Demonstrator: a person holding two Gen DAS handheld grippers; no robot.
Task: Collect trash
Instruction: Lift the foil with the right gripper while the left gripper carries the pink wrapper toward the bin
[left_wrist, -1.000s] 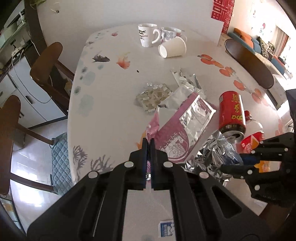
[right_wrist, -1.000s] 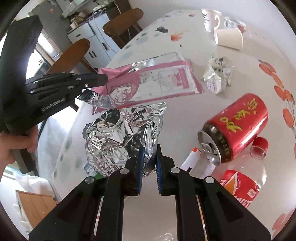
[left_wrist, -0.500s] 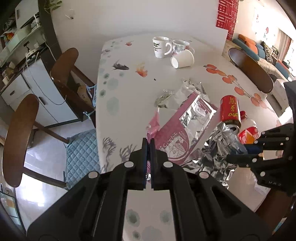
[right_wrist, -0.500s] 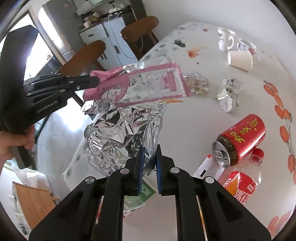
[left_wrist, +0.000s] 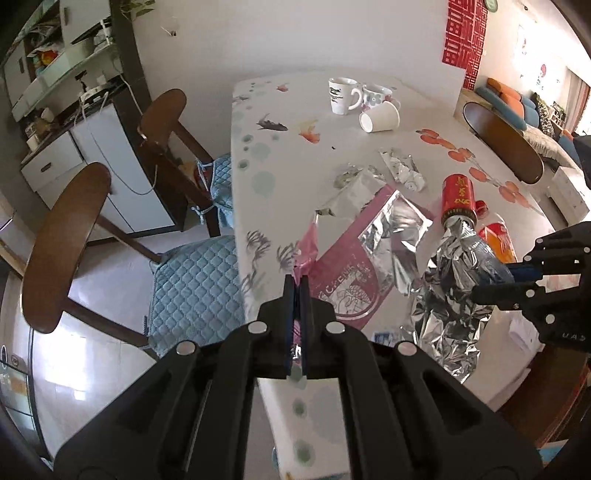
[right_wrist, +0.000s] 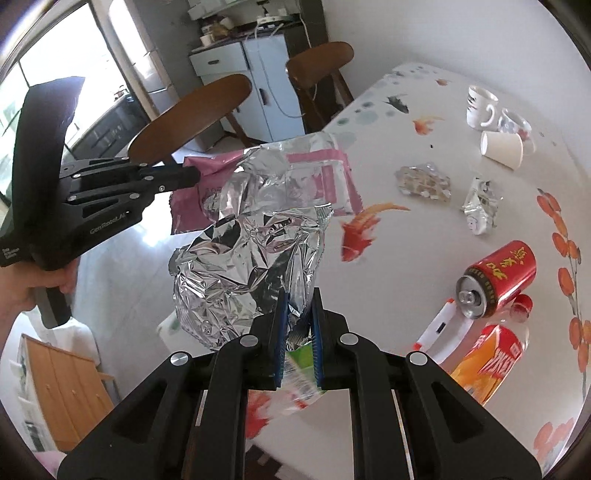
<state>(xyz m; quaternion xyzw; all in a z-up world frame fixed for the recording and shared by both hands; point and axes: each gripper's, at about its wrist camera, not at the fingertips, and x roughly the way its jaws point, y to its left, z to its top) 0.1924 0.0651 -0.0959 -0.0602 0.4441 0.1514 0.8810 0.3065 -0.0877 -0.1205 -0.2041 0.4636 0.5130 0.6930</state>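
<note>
Above the white fish-patterned worktop (left_wrist: 280, 122) edge, both wrappers have been lifted clear since a second ago. Left hand-held gripper (left_wrist: 294, 291) clamps the pink foil-lined snack bag (left_wrist: 354, 273); right hand-held gripper (right_wrist: 298, 314) pinches the crumpled silver foil wrapper (right_wrist: 243, 266). Both pieces now appear ready for disposal.

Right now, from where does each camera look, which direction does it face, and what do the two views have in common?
Left wrist: sits behind the left claw, facing across the table toward the mugs; its own claw is shut on the pink snack bag, and the right claw shows at the right.
Right wrist: sits behind the right claw, facing the chairs and cabinet; it pinches the silver foil bag, and the left claw and the person's hand show at the left.
Shared: both bags, red can, paper cup.
</note>
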